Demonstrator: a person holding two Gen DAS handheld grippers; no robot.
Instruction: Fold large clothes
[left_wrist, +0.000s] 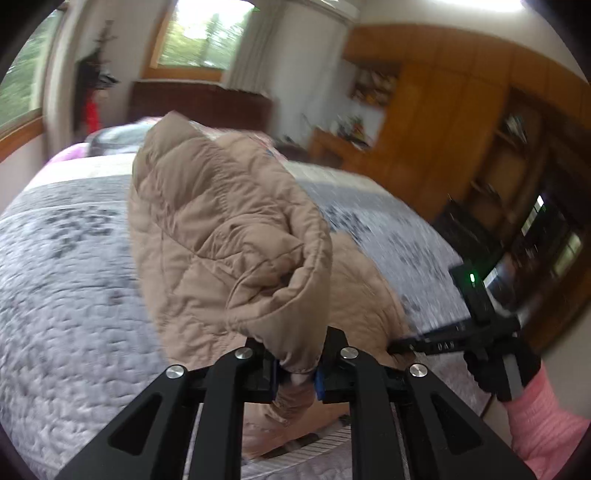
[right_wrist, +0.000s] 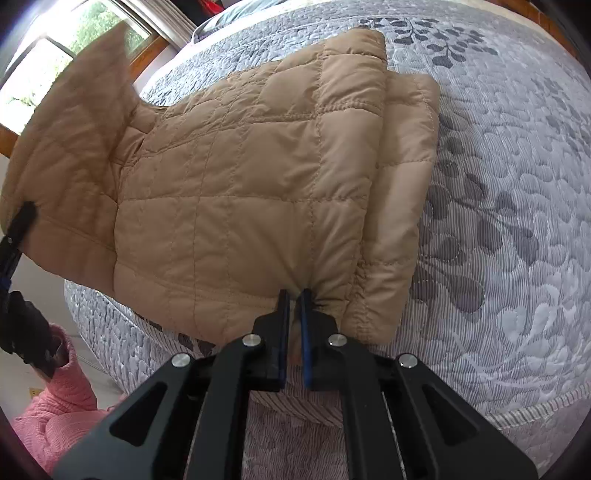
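evidently mid-fold, the left gripper (left_wrist: 295, 373) held the tan quilted jacket's (right_wrist: 251, 177) lifted sleeve in closed jaws, the right gripper (right_wrist: 294, 332) pinched its hem on the bed (right_wrist: 517, 221); next, lay the sleeve across.

Tan quilted puffer jacket (right_wrist: 236, 173), partly folded across grey bedspread (right_wrist: 517, 184), one end lifted.

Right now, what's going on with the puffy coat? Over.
Left gripper shut on coat, lifting one end. Right gripper shut on hem. Bed underneath, nothing blocking.
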